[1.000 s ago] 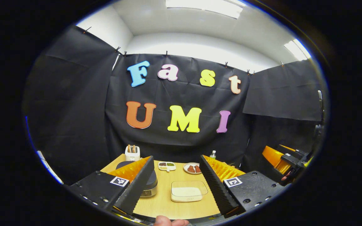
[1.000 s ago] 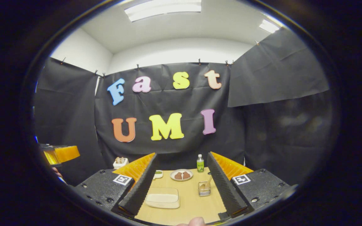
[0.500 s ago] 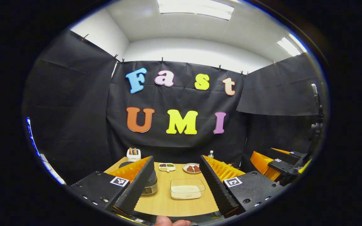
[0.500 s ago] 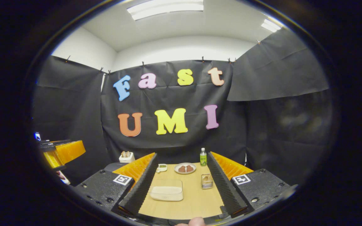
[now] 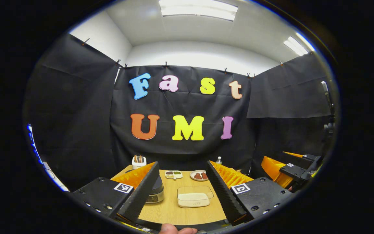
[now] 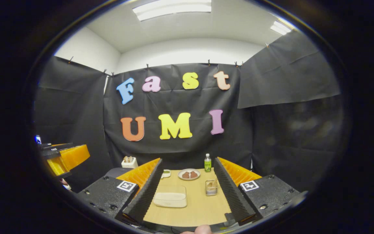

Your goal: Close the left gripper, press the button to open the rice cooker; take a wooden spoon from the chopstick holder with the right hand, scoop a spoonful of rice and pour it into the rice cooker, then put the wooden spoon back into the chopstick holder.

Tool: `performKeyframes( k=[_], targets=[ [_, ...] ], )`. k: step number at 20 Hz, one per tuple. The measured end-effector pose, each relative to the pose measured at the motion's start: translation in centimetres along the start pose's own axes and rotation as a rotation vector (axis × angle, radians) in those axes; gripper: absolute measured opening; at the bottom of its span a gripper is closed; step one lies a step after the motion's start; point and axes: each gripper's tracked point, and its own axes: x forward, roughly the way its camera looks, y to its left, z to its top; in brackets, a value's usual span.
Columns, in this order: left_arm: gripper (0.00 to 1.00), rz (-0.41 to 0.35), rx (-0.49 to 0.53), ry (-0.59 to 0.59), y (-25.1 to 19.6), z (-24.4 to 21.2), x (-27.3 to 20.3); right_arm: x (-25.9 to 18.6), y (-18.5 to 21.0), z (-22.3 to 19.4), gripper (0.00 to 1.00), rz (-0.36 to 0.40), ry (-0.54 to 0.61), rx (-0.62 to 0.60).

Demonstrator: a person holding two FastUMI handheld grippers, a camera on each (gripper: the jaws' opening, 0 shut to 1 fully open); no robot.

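My left gripper (image 5: 182, 164) is open and holds nothing; it hovers at the near edge of the wooden table (image 5: 169, 211). The dark rice cooker (image 5: 156, 191) stands with its lid down, half hidden behind my left finger. A clear box of white rice (image 5: 195, 196) lies between the fingers. My right gripper (image 6: 188, 161) is open too, with the rice box (image 6: 170, 196) and the clear chopstick holder (image 6: 211, 187) with the wooden spoon ahead of it. The right gripper (image 5: 292, 169) shows at the right edge of the left gripper view, the left gripper (image 6: 67, 157) at the left edge of the right gripper view.
At the back of the table stand a white holder with brown pieces (image 5: 138, 161), a small divided dish (image 5: 174, 175), a plate of brown food (image 6: 189, 174) and a green bottle (image 6: 207, 163). Black cloth walls close the booth on three sides. A fingertip (image 5: 177, 230) shows at the bottom.
Both grippers have drifted slightly; in the right gripper view the rice box and chopstick holder now sit a little higher. All fingers stay open and nothing on the table moved.
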Motion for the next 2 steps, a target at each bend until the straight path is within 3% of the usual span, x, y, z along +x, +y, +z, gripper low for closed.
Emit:
performKeyframes(
  k=[2],
  targets=[
    [0.94, 0.002, 0.007, 0.001, 0.12, 0.07, 0.02, 0.00, 0.28, 0.01, 1.00, 0.003, 0.003, -0.004]
  ],
)
